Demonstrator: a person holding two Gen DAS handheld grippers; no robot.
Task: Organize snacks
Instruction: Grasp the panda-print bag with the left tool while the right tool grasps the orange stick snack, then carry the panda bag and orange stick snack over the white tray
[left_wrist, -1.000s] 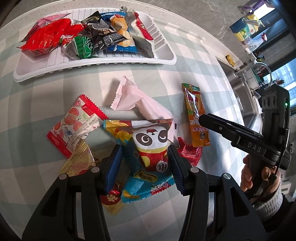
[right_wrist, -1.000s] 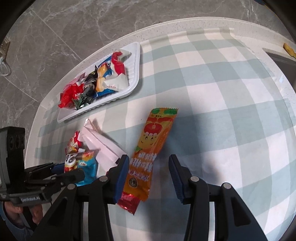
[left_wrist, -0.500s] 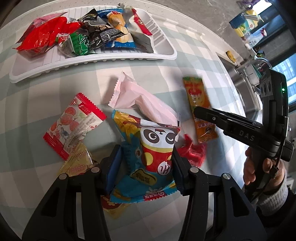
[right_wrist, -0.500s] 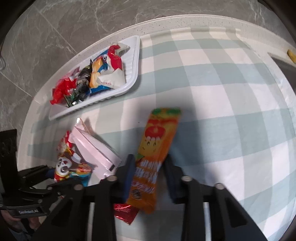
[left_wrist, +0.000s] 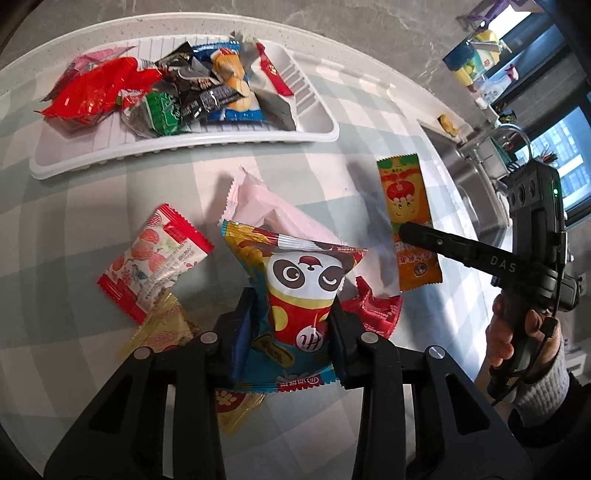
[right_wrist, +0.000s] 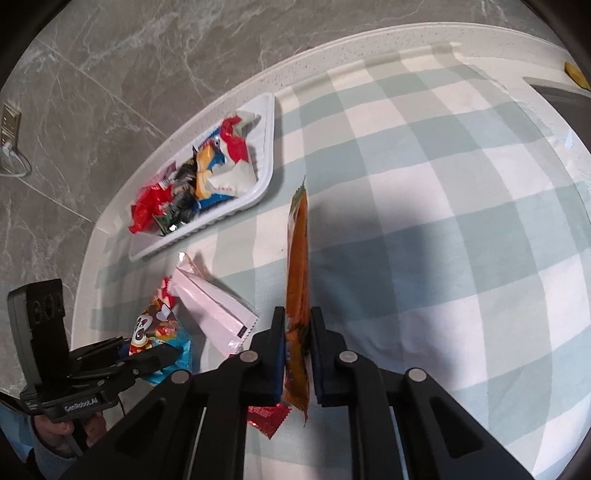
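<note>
Low in the left-wrist frame, the left gripper (left_wrist: 291, 321) pinches the panda packet (left_wrist: 295, 295). The right gripper (right_wrist: 297, 354) clamps the orange packet (right_wrist: 297, 258) edge-on. The white tray (left_wrist: 317, 127) sits upper left; bare checked cloth (right_wrist: 461, 221) fills the right-wrist frame's right. A red wrapper (right_wrist: 267, 415) is half hidden.

You're in a home kitchen. A steel sink (left_wrist: 467, 173) with a faucet (left_wrist: 511, 131) sits at the counter's (right_wrist: 258, 79) far end, bottles (left_wrist: 474, 62) stand by a window (left_wrist: 570, 166), and the wall (right_wrist: 122, 59) is grey marble tile. A checked cloth (right_wrist: 424, 177) covers the speckled counter, with a white tray (left_wrist: 317, 127) of snack packets on it.
</note>
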